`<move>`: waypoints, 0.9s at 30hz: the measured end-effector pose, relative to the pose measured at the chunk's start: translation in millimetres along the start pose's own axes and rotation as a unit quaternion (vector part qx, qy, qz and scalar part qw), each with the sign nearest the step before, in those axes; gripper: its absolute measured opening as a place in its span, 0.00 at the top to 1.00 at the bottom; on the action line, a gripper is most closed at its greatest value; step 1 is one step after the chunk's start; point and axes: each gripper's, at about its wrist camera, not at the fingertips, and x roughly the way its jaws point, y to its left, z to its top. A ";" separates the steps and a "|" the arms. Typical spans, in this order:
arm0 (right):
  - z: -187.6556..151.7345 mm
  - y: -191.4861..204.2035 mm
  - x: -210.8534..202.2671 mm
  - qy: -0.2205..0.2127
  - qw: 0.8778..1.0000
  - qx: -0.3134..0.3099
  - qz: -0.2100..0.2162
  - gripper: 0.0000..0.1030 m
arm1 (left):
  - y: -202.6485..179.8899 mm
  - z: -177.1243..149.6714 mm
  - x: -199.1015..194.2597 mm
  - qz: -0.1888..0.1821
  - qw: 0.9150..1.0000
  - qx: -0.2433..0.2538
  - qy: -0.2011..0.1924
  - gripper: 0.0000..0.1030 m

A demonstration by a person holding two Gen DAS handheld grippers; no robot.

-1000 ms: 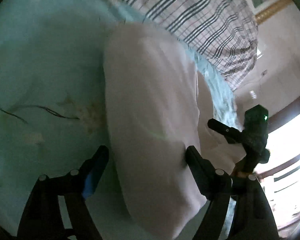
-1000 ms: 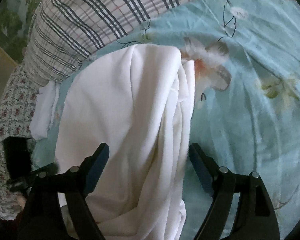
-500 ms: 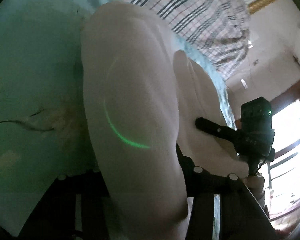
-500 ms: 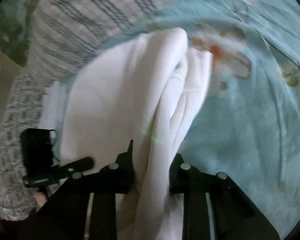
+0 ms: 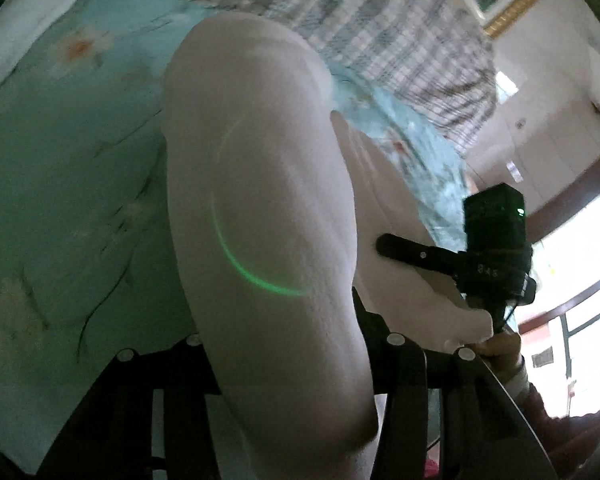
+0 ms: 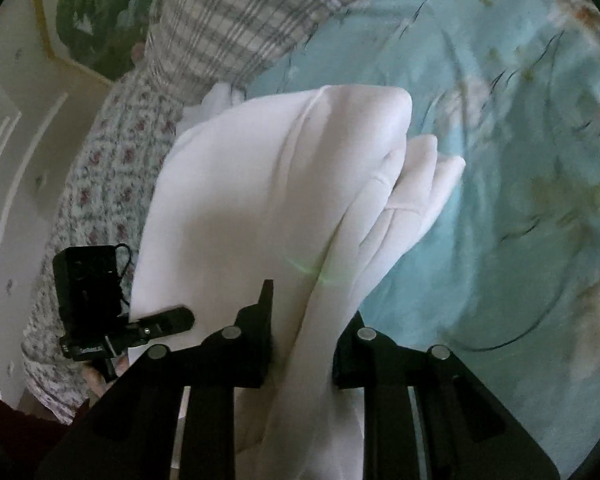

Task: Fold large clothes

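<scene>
A large white garment (image 5: 260, 200), folded into a thick bundle, hangs lifted over the bed. My left gripper (image 5: 284, 344) is shut on its near edge, the cloth bulging over the jaws. My right gripper (image 6: 304, 332) is shut on the other side of the same white garment (image 6: 268, 184), the folds draping forward past the jaws. The right gripper also shows in the left wrist view (image 5: 384, 245), at the right. The left gripper shows in the right wrist view (image 6: 168, 320), at the lower left.
A light blue flowered bedsheet (image 5: 60, 152) covers the bed (image 6: 520, 200). A plaid quilt (image 6: 236, 12) lies at the head. A small-flowered cloth (image 6: 100, 184) and a white cloth (image 6: 216, 100) lie at the left. A bright window (image 5: 572, 280) is at the right.
Both grippers went from open around the garment to shut on it. They have lifted it off the sheet and the views have tilted upward.
</scene>
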 end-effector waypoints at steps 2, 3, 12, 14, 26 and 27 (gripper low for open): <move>-4.5 0.6 13.1 0.008 1.000 -0.004 -0.026 0.77 | 16.2 -10.9 10.8 0.015 1.000 -0.011 0.002 0.48; -5.3 -1.8 17.6 0.012 0.999 -0.005 -0.040 0.77 | 20.2 -12.5 17.3 0.024 1.000 -0.015 0.001 0.41; -12.4 -7.3 -0.3 0.001 0.995 0.016 -0.099 0.49 | 22.9 -18.7 1.2 0.048 0.998 -0.044 -0.016 0.31; -12.2 -1.3 -18.6 -0.023 0.993 0.009 -0.118 0.47 | 24.4 -28.3 -25.6 0.063 0.996 -0.034 -0.042 0.31; -7.6 25.8 -7.9 -0.017 0.991 -0.024 -0.127 0.66 | 1.5 -21.8 -56.2 0.027 0.994 0.029 -0.106 0.46; -7.8 24.8 -3.9 -0.013 0.992 -0.022 -0.126 0.66 | 1.5 -23.1 -56.6 0.027 0.993 0.036 -0.107 0.46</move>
